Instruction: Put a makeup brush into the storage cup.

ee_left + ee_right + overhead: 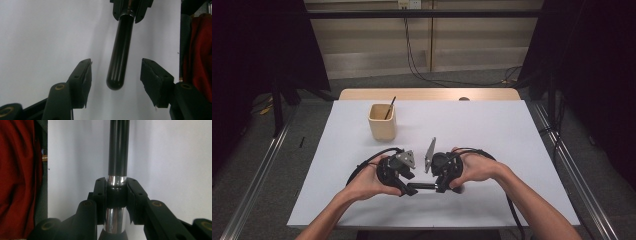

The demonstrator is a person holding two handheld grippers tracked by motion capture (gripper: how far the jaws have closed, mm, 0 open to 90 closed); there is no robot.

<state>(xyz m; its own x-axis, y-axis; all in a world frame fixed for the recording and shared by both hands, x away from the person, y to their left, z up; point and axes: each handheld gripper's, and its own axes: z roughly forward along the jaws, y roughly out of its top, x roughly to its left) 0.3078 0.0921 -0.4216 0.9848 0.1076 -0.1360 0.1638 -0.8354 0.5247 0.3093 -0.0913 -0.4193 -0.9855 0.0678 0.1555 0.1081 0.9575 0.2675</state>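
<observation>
The right gripper [117, 195] was clamped on a black pen [118, 150] at its silver band, holding it level above the white table [492, 125]. The left gripper [116, 75] stood half open around the pen's rounded end [115, 83], pads [86, 75] clear of it on both sides. Judged sound practice: centre the barrel between the pads before closing, then pull straight along its axis. A beige cup [382, 122] stood well beyond the left gripper.
</observation>
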